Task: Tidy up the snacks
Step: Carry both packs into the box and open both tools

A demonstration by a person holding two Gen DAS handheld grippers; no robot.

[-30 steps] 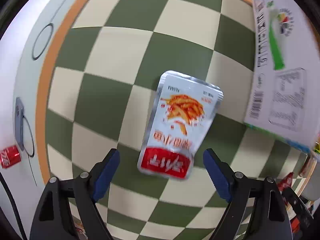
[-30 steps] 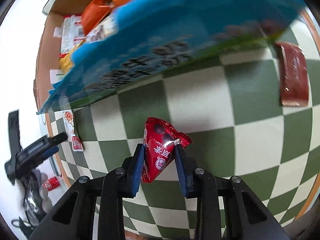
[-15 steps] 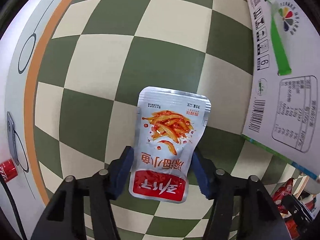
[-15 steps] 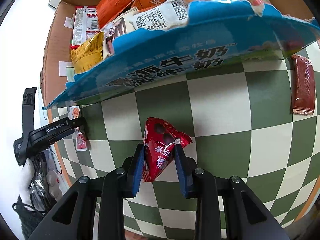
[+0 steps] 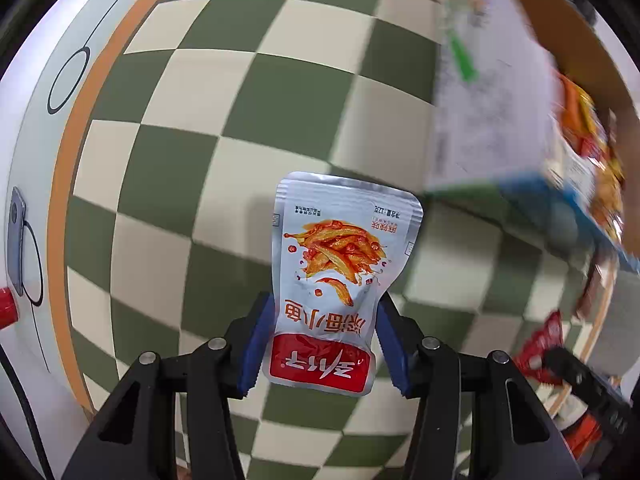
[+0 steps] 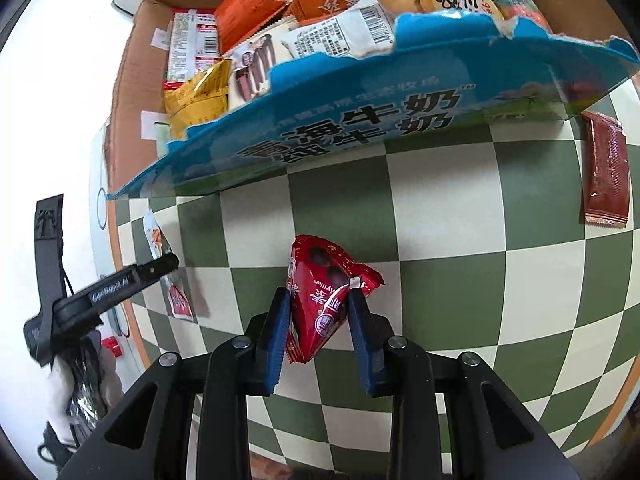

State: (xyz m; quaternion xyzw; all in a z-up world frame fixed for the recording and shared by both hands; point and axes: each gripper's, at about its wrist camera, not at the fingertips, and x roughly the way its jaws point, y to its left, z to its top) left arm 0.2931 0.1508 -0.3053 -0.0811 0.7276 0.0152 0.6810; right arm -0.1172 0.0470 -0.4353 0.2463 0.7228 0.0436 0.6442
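Observation:
A silver snack packet (image 5: 340, 264) with a red band and a picture of orange fish hangs above the checked cloth. My left gripper (image 5: 324, 300) has its jaws closing on the packet's lower half, and both blue pads press its sides. In the right wrist view the same packet (image 6: 176, 300) dangles beside one of the left fingers (image 6: 152, 272). My right gripper (image 6: 318, 296) is shut on a red triangular snack packet (image 6: 320, 276) just above the cloth. The blue-walled cardboard box (image 6: 320, 128) lies beyond it; the box (image 5: 492, 120) is blurred at the left wrist view's right.
Several snack packets (image 6: 328, 36) fill the box. A dark red flat sachet (image 6: 606, 172) lies on the green and cream checked cloth (image 6: 440, 260) at the right. A red can (image 5: 6, 306) sits off the cloth's orange border, on the white table at the left.
The left jaws closed from wide open onto the silver packet and lifted it off the cloth, nearer the box. The right gripper kept its hold on the red packet and stayed put.

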